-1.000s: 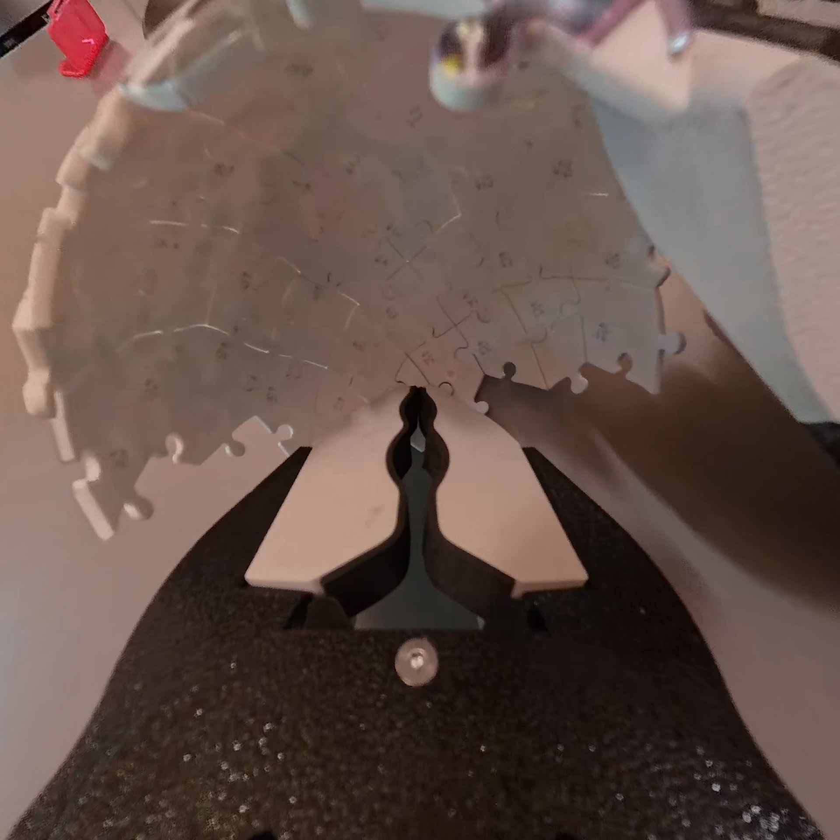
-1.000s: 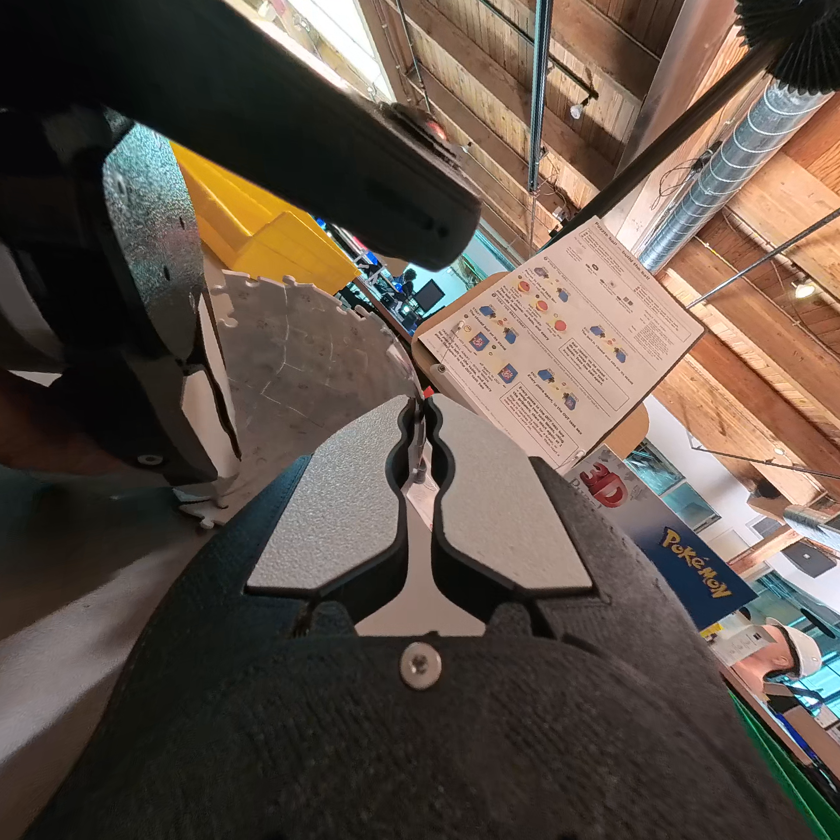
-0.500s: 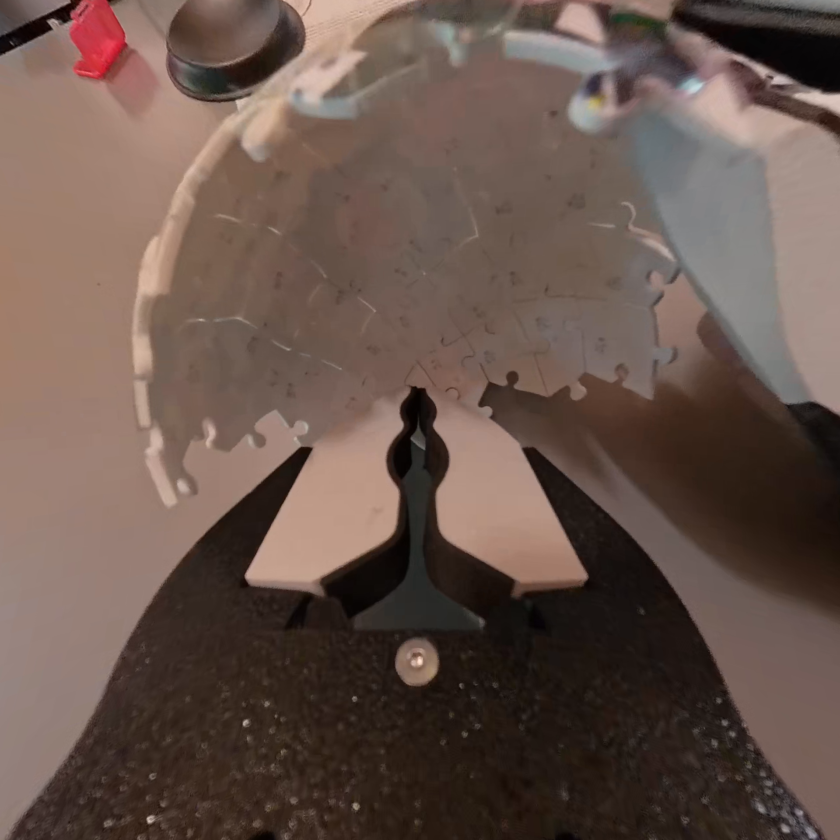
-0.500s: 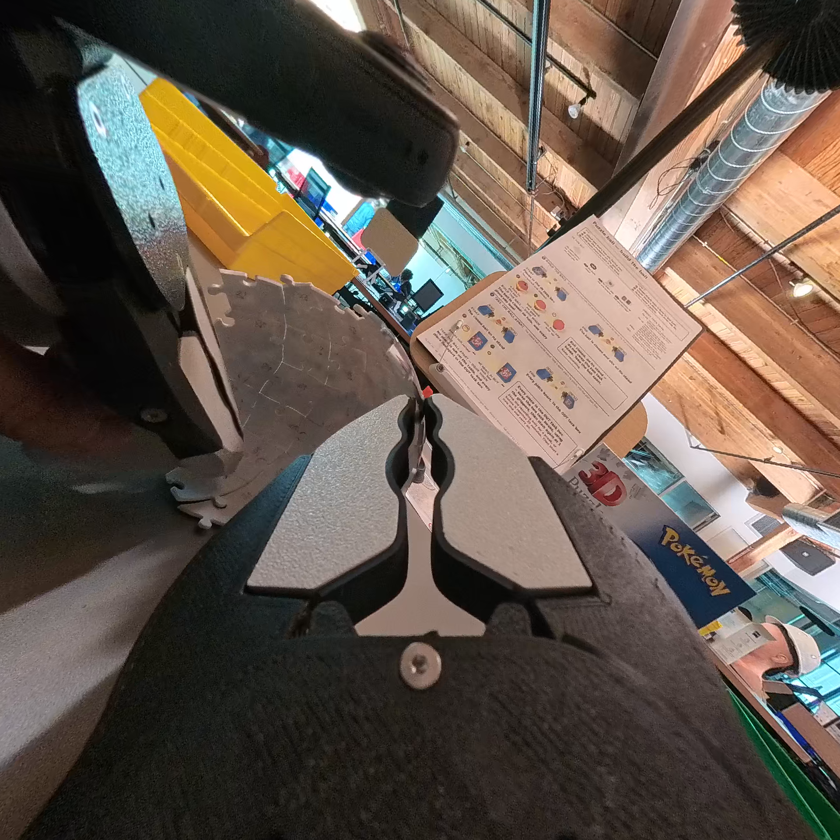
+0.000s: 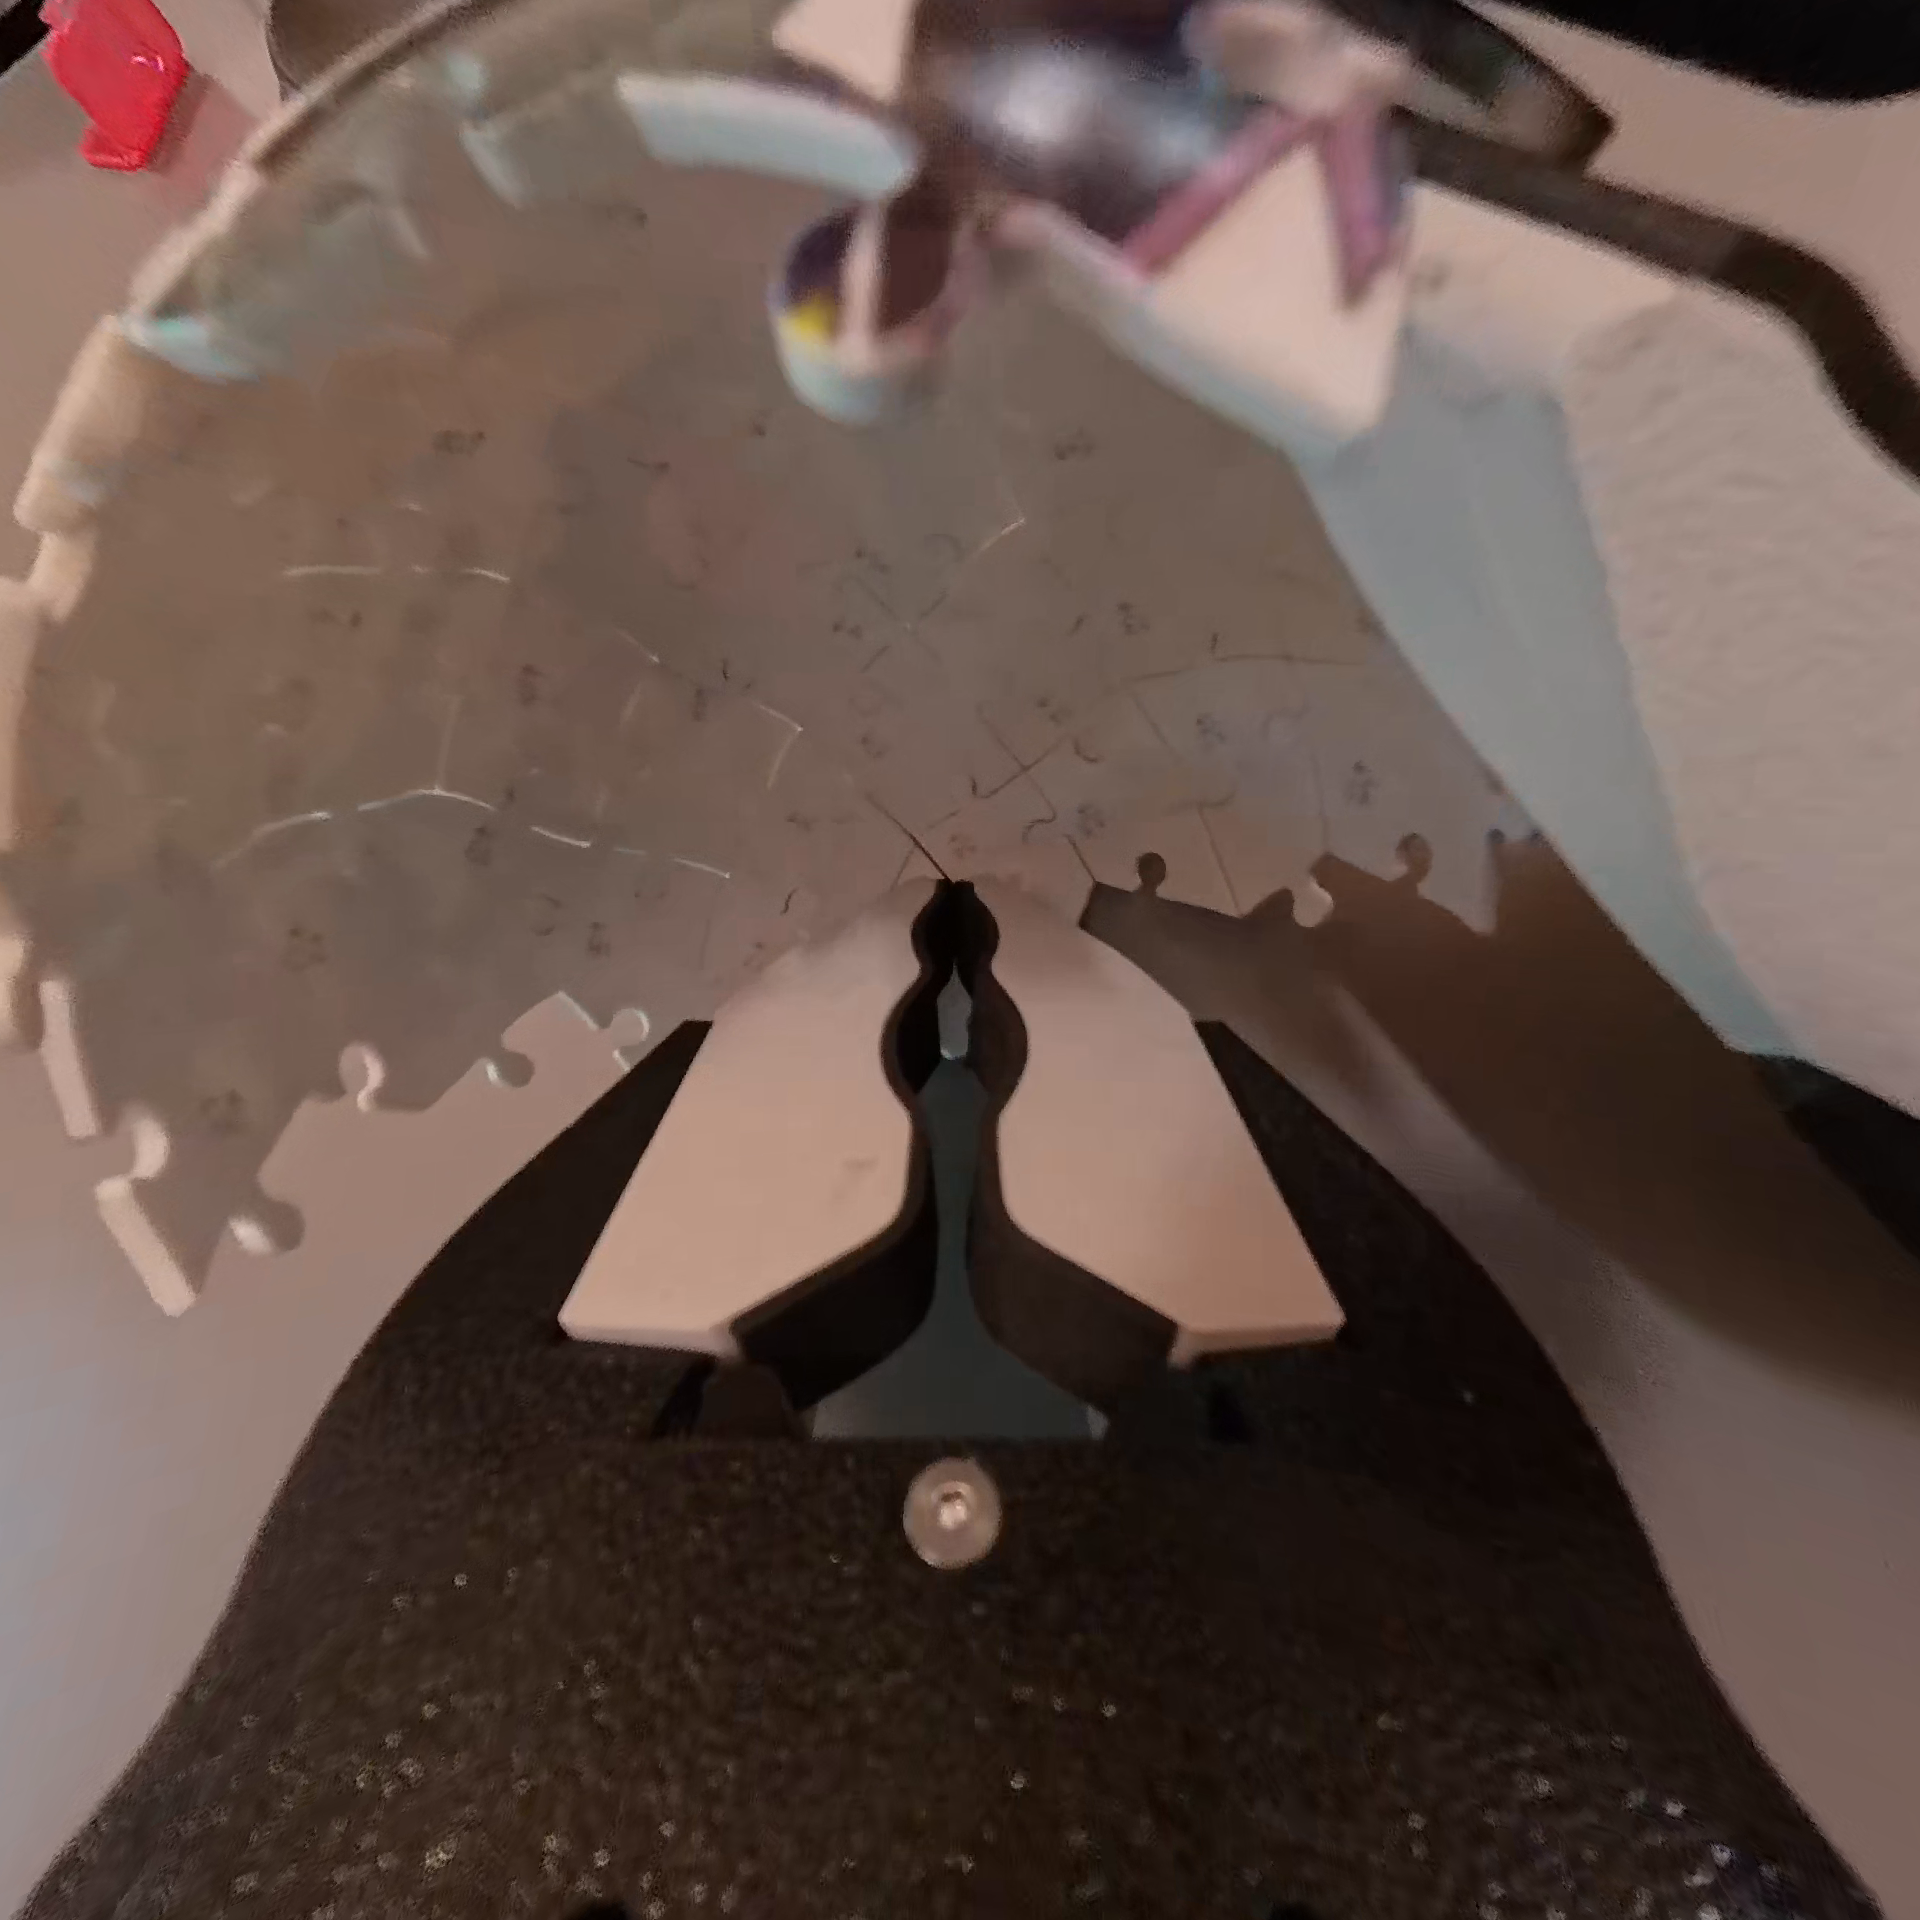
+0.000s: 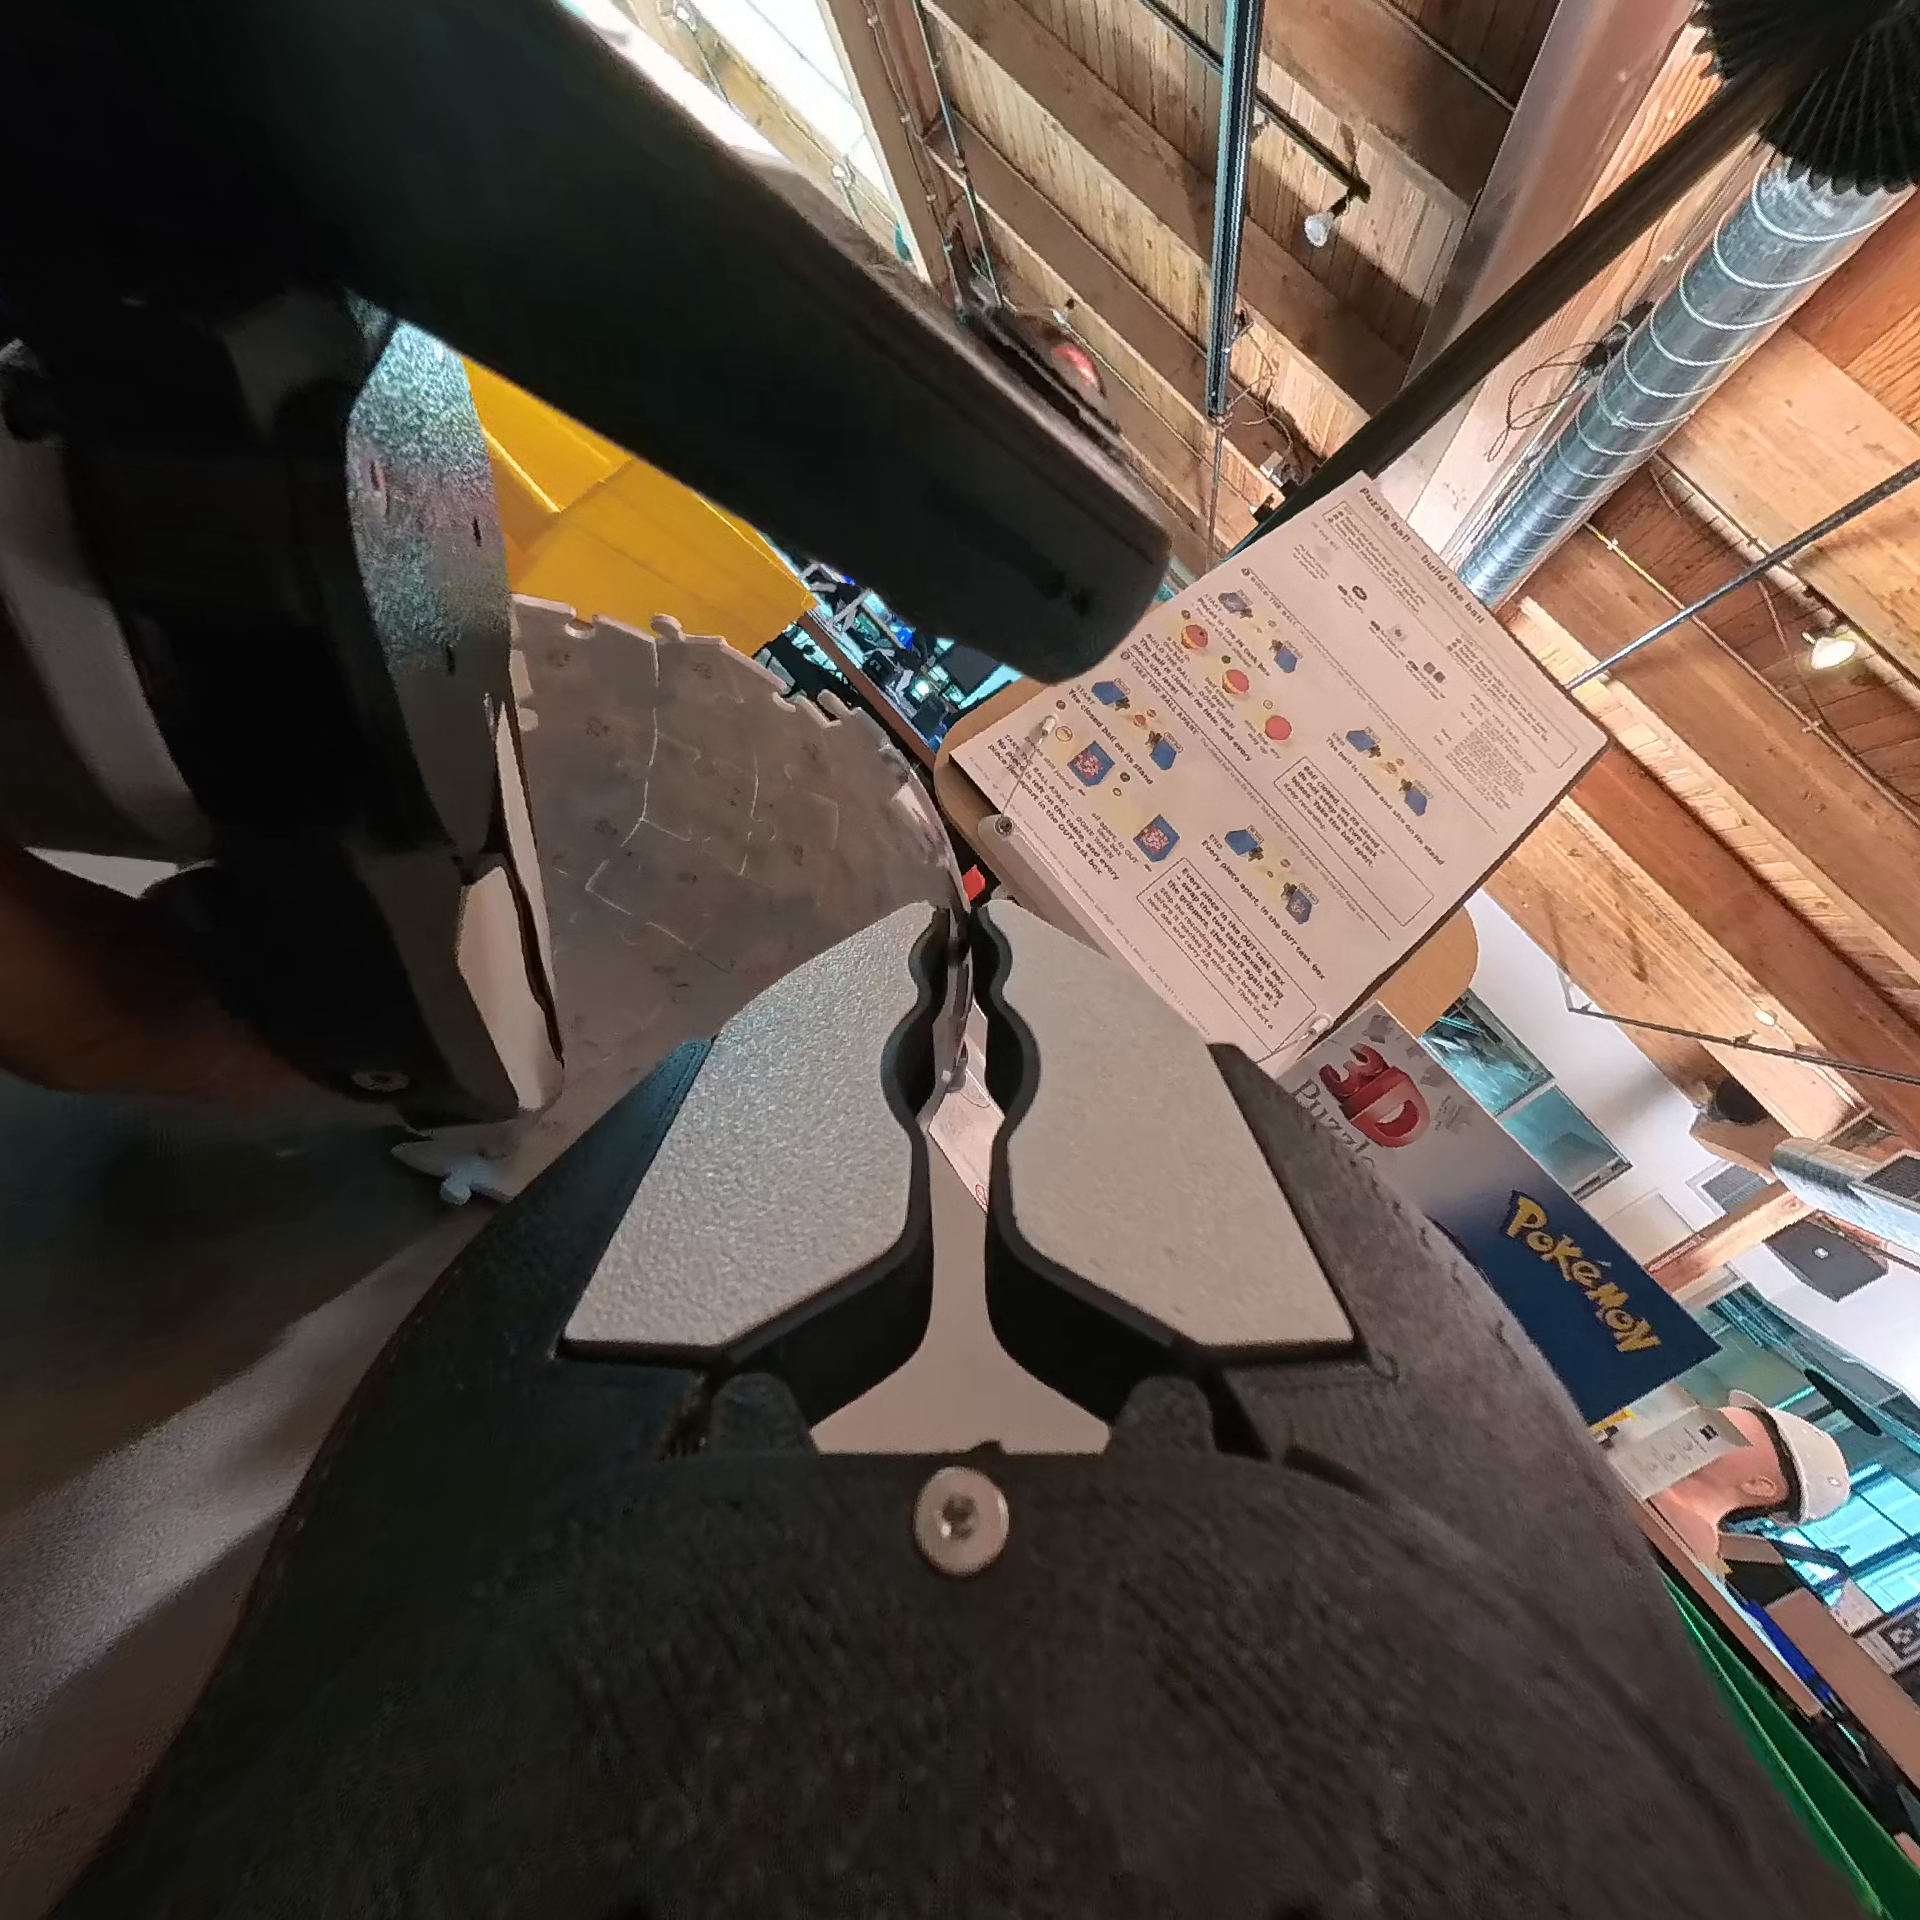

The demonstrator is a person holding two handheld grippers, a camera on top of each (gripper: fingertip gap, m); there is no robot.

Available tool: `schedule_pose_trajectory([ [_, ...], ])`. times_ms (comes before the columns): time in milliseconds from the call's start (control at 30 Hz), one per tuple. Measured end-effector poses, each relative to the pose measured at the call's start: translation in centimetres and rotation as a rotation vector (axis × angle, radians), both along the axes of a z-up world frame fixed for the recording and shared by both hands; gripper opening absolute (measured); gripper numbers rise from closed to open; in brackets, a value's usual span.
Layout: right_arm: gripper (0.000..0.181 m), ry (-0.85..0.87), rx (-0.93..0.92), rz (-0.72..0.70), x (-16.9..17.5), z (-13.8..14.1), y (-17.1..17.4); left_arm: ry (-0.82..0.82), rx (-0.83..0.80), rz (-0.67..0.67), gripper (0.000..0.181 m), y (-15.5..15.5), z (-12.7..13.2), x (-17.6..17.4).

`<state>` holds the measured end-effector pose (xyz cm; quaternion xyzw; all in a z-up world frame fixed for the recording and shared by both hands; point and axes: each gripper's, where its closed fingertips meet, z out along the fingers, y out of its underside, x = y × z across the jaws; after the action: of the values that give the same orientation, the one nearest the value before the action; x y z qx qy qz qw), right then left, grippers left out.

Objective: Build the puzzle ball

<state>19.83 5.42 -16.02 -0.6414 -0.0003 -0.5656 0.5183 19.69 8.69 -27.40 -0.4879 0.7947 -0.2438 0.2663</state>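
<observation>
2 grippers pinch 1 half-built puzzle shell [image 5: 644, 665]: your left gripper [image 5: 954, 914] clamps its lower rim dead ahead, your right gripper [image 6: 961, 935] clamps the opposite edge, shell lying left of it.

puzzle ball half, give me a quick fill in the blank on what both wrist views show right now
1. The left gripper is shut on the rim of the puzzle ball half, whose inner side is plain ____.
2. The half's free edge is jagged with knobs and ____.
3. In the right wrist view, the right gripper points toward an instruction ____ on a stand.
4. The bins behind the half are ____.

Missing words: grey; notches; sheet; yellow
</observation>
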Motion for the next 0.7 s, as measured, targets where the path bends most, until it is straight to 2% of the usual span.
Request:
schedule_pose_trajectory([
  [200, 0.003, -0.003, 0.0, -0.015, 0.4, 0.1, -0.2, -0.049, -0.053, -0.038, 0.0, -0.1, 0.4, 0.1],
  [300, 0.003, -0.005, -0.004, -0.02, 0.5, 0.0, -0.3, -0.128, -0.138, -0.033, 0.0, 0.0, 2.6, -0.2],
  [367, 0.003, -0.007, -0.005, -0.02, 0.5, 0.1, -0.3, -0.131, -0.13, -0.018, 0.0, 0.8, 3.3, -0.6],
  [500, 0.003, -0.009, -0.005, -0.018, 0.4, 0.1, -0.2, -0.054, -0.078, -0.027, 0.0, 1.3, 2.2, -1.2],
  [700, 0.003, -0.023, -0.011, -0.01, 0.1, 0.2, -0.1, -0.058, -0.05, -0.067, 0.0, -0.3, 1.1, -0.6],
])
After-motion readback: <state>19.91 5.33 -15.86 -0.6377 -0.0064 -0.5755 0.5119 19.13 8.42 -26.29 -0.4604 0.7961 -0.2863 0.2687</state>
